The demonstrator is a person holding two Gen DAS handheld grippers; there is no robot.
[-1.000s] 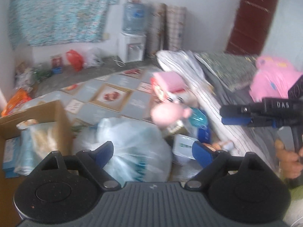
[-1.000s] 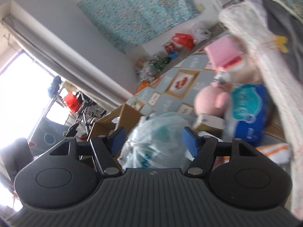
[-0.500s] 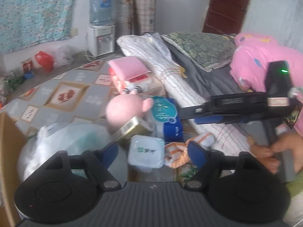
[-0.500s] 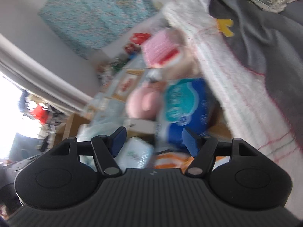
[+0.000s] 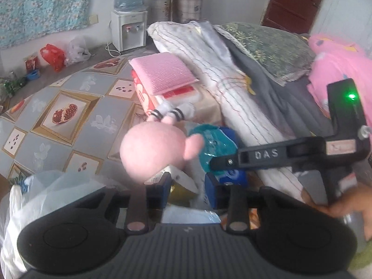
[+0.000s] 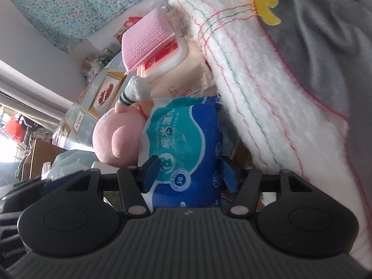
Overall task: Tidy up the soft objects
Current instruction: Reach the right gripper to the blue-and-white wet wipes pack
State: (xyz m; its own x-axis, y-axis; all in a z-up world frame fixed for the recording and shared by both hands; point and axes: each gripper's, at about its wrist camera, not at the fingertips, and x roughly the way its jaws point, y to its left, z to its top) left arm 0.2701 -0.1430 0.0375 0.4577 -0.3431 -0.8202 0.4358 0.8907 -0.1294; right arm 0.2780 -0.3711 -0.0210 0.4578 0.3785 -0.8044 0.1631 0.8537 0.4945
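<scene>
In left wrist view, left gripper (image 5: 187, 187) sat just under pink plush toy (image 5: 153, 152); fingers had just been closing, narrow gap, nothing clamped. Right gripper (image 5: 212, 165) reached across blue wipes pack (image 5: 216, 144) beside bed (image 5: 232, 88).

In right wrist view, right gripper (image 6: 189, 174) straddled wipes pack (image 6: 186, 144); fingers half open, closing, contact unclear. Plush toy (image 6: 116, 139) just left.

Left wrist view: angled down over the floor clutter, facing the bed. Right wrist view: tilted, very close. Shared: pink plush toy (image 5: 153, 153) (image 6: 114, 139), blue wipes pack (image 5: 216, 146) (image 6: 186, 144), white blanket (image 5: 209, 53) (image 6: 255, 74).
</scene>
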